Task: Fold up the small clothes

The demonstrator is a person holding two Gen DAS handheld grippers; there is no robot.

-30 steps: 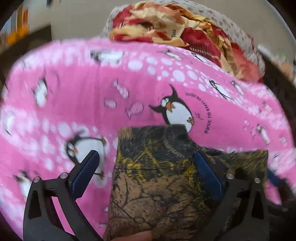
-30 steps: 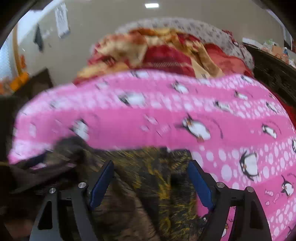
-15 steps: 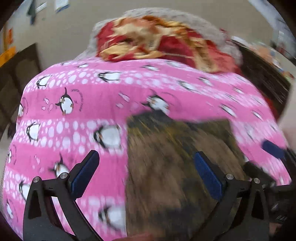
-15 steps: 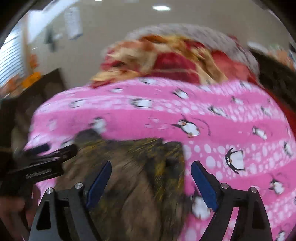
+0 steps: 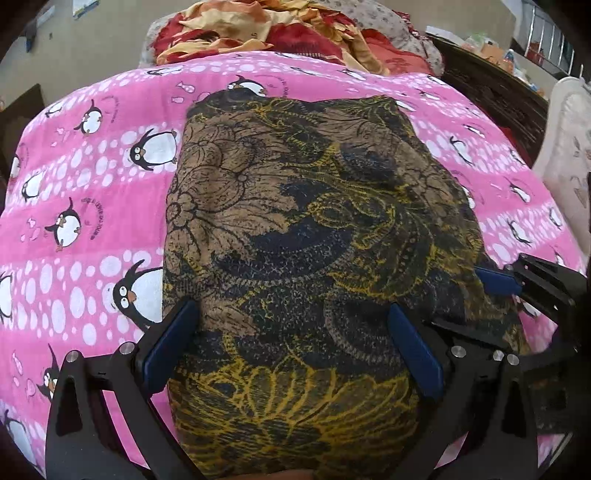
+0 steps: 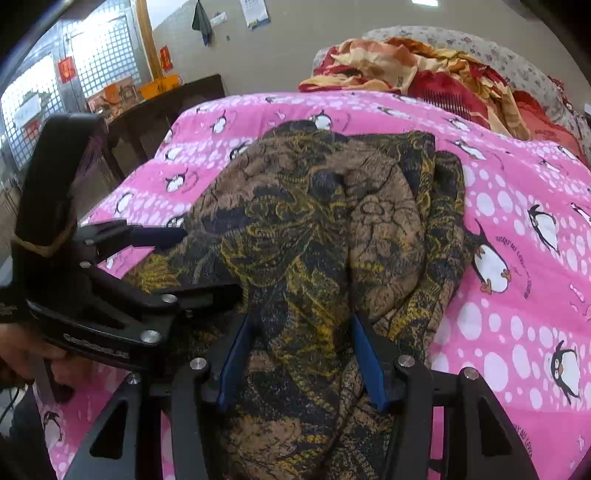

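A small brown, black and yellow patterned garment [image 5: 306,229] lies folded on the pink penguin blanket [image 5: 85,206]. My left gripper [image 5: 291,339] is open, its blue pads straddling the garment's near part. In the right wrist view the garment [image 6: 332,236] is bunched with a raised fold. My right gripper [image 6: 299,358] has narrowed its jaws around that bunched cloth, and the pads touch the fabric on both sides. The left gripper [image 6: 110,258] shows at the left of that view, and the right gripper's finger [image 5: 517,280] shows at the garment's right edge in the left view.
A red and yellow crumpled blanket [image 5: 266,29] is piled at the bed's far end. Dark wooden furniture [image 6: 162,107] stands to the left, a dark bed frame [image 5: 491,85] to the right. Pink blanket lies bare on both sides of the garment.
Both grippers drew back and rose, showing more of the garment. The right gripper's jaws narrowed from wide open onto a bunched fold. The left stayed open.
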